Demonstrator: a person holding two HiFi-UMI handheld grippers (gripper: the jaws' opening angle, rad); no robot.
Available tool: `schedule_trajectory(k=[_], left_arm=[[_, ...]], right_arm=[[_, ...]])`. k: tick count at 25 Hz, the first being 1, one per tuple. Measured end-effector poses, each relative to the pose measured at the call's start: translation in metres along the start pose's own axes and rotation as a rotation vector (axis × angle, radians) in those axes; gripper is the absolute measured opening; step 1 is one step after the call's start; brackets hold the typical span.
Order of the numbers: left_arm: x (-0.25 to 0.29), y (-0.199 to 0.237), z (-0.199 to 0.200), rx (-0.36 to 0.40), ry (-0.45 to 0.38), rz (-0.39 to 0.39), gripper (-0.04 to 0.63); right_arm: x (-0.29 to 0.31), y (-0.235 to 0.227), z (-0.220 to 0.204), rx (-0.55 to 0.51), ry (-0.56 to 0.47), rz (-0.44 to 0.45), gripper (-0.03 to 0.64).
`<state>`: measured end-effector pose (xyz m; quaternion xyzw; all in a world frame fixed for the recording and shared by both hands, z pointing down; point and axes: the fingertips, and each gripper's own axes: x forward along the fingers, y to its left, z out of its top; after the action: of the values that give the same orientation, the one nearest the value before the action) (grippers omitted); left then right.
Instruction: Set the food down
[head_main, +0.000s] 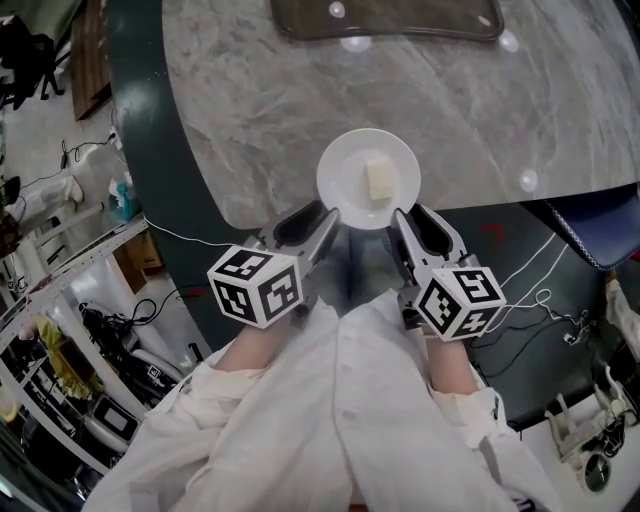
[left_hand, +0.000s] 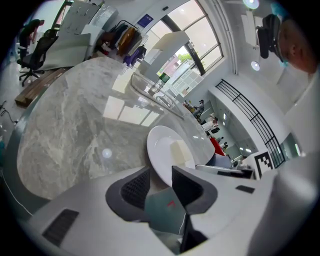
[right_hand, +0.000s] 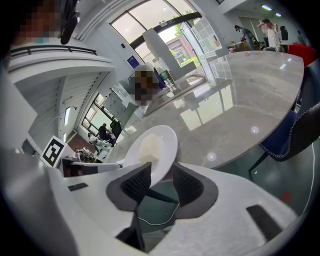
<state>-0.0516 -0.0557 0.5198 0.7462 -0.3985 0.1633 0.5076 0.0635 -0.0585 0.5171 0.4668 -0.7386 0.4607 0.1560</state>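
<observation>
Head view: plate (head_main: 345, 175) with a pale food block (head_main: 379, 180) sits at the table's (head_main: 450, 110) near edge. Left gripper view: left tool (left_hand: 161, 182) is released, plate rim loose between the jaws. Right gripper view: right tool (right_hand: 161, 182) same deal.

A small, pale-yellow rectangular block of food (head_main: 379, 180) lies flat on a round white plate (head_main: 345, 160), just off centre toward 3 o'clock in the head view. The plate rests level on the grey marble table (head_main: 280, 110), at its 6 o'clock side, near rim right at the table's edge.
</observation>
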Motion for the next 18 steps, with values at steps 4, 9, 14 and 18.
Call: schedule_trajectory(k=[4,9,14,18], left_arm=[[0.0009,0.0025,-0.0001,-0.004,0.002,0.011,0.126],[0.0032,0.0004,0.0015,0.029,0.010,0.018,0.124],[0.0042,0.0011,0.0015,0.068,-0.003,0.048,0.104],[0.0061,0.0018,0.0034,0.071,-0.016,0.051,0.095]], right_arm=[[0.0020,-0.0008,-0.0010,-0.003,0.003,-0.011,0.103],[0.0010,-0.0011,0.0004,-0.020,0.005,-0.028,0.103],[0.0012,-0.0034,-0.0002,-0.057,0.005,-0.068,0.090],[0.0016,-0.0056,0.0010,-0.057,-0.009,-0.074,0.077]])
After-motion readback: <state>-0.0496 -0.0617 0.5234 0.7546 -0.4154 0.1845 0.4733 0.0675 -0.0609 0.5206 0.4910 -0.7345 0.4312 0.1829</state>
